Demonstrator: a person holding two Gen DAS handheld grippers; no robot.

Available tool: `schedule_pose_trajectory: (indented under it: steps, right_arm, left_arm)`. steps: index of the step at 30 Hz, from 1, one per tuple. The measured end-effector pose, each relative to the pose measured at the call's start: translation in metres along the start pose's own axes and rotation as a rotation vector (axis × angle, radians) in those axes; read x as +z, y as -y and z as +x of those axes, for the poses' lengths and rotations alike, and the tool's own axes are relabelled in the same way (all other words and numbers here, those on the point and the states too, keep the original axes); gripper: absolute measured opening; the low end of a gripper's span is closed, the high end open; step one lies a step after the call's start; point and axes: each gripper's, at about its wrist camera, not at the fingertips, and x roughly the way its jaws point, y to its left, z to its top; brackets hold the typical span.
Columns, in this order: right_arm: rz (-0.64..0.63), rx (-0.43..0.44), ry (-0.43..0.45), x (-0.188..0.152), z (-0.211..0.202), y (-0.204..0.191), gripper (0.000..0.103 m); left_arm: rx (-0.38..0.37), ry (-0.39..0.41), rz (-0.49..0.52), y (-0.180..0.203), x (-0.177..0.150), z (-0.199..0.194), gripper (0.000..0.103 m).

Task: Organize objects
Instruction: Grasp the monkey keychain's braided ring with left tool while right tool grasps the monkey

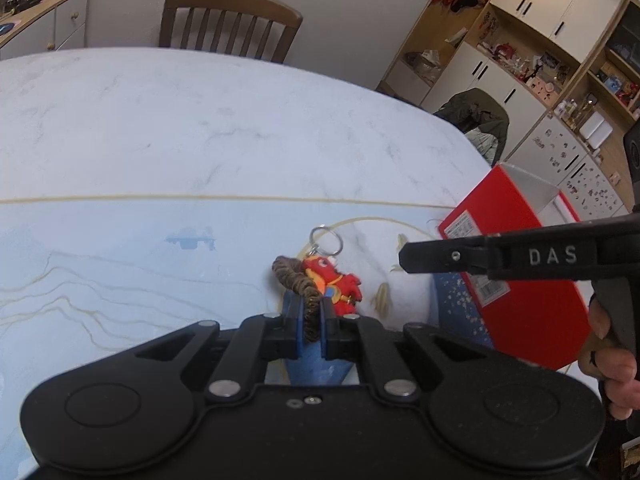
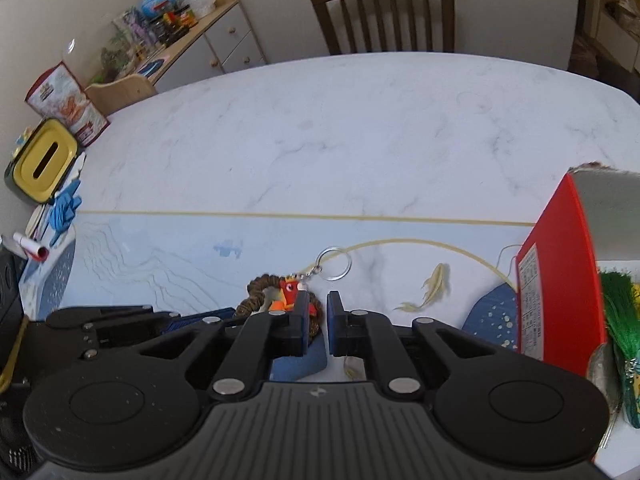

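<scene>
I angle my left gripper [image 1: 311, 322] down, pinching the brown coil [image 1: 294, 280]; my right gripper [image 2: 318, 322] tilts down, fingers pressed together, empty.

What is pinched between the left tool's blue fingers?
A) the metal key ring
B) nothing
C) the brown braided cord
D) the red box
C: in the left wrist view the fingers are shut on the brown braided cord, which loops up beside the red toy; the key ring lies free beyond it.
</scene>
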Motion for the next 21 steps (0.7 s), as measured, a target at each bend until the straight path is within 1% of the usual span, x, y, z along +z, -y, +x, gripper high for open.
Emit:
schedule_pose_trajectory:
  steps: [6,7,8,9,11,13,21]
  right_arm:
    - [-0.061,-0.018,-0.033,-0.009,0.015,-0.011,0.012]
    - [-0.071,-0.02,-0.037,-0.01,0.017,-0.014,0.016]
    - [-0.08,-0.023,-0.04,-0.011,0.019,-0.017,0.024]
    - [-0.085,-0.026,-0.041,-0.012,0.022,-0.018,0.029]
    - [-0.088,-0.03,-0.041,-0.012,0.025,-0.02,0.052]
    - [-0.088,-0.036,-0.034,-0.012,0.028,-0.022,0.054]
    - [-0.074,-0.051,-0.066,-0.007,0.045,-0.024,0.054]
  left_arm:
    - [0.027,-0.019,-0.017,-0.007,-0.007,0.005,0.005]
    - [0.032,-0.021,-0.016,-0.008,-0.008,0.006,0.005]
    - [0.034,-0.025,-0.018,-0.009,-0.008,0.007,0.005]
    - [0.034,-0.028,-0.022,-0.01,-0.009,0.008,0.005]
    - [0.033,-0.032,-0.028,-0.012,-0.01,0.009,0.005]
    - [0.03,-0.032,-0.032,-0.014,-0.011,0.009,0.005]
    - [0.014,-0.028,-0.052,-0.018,-0.013,0.01,0.005]
